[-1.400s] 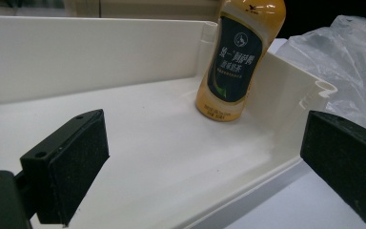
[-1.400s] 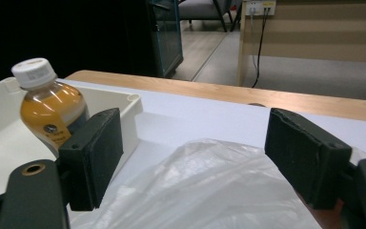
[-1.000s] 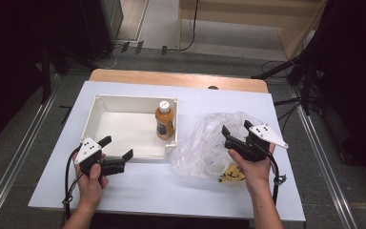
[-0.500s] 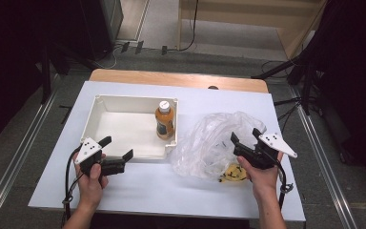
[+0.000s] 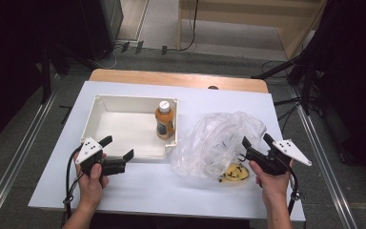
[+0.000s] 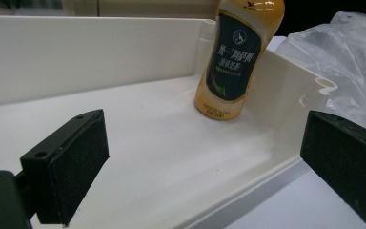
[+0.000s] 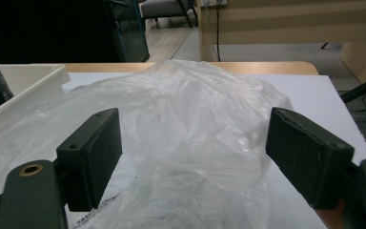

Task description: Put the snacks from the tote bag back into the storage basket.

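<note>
The right gripper (image 5: 256, 146), held in the person's right hand (image 5: 271, 183), hovers with its two black jaws spread wide and empty just beside the right edge of a crumpled clear plastic bag (image 5: 217, 143); in the right gripper view the bag (image 7: 181, 138) bulges up between the jaws without touching either pad. A small yellow item (image 5: 234, 173) lies at the bag's near edge, close below that gripper, too blurred to identify. The left gripper (image 5: 119, 153), in the left hand (image 5: 91, 179), also stands wide open and empty, poised at the near rim of a shallow white rectangular plastic tray (image 5: 102, 102). In the left gripper view one jaw sits over the tray floor (image 6: 171, 157) and the other outside its wall. An upright bottle of orange drink with a dark label (image 5: 165, 119) stands in the tray's far right corner, leaving the rest of the tray floor open. Both forearms come in from the near edge of the white table (image 5: 143, 179), well apart, with bare tabletop between them.
</note>
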A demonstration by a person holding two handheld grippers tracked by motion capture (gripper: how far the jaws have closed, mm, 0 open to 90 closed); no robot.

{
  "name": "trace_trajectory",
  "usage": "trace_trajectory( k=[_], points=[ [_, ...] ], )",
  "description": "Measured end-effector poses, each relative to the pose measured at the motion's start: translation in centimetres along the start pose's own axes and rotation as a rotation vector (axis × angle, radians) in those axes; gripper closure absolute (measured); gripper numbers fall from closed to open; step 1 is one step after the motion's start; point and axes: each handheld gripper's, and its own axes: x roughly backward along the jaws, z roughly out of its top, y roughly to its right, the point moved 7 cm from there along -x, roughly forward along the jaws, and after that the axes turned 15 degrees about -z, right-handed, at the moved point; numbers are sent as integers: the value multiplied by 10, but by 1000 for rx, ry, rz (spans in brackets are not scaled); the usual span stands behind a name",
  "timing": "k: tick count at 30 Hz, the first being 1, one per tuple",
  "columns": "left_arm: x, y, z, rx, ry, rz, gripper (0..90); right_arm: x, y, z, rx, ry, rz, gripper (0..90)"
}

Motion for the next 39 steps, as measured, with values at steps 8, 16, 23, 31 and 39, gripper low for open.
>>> trace_trajectory(
  k=[8,16,23,31,39],
  points=[
    [-1,0,0,-7,-6,2,23,-2,26,-10,-22,-12,-41,207],
    [1,-4,-2,-2,-11,11,23,-1,42,-10,-50,-11,-59,212],
    [4,-10,-2,3,-8,22,23,-1,55,-11,-73,-13,-74,216],
    [8,-16,-1,16,1,36,23,-2,65,-15,-84,-19,-98,231],
    [7,-16,-2,17,0,35,23,-3,63,-16,-82,-26,-94,233]
  ],
)
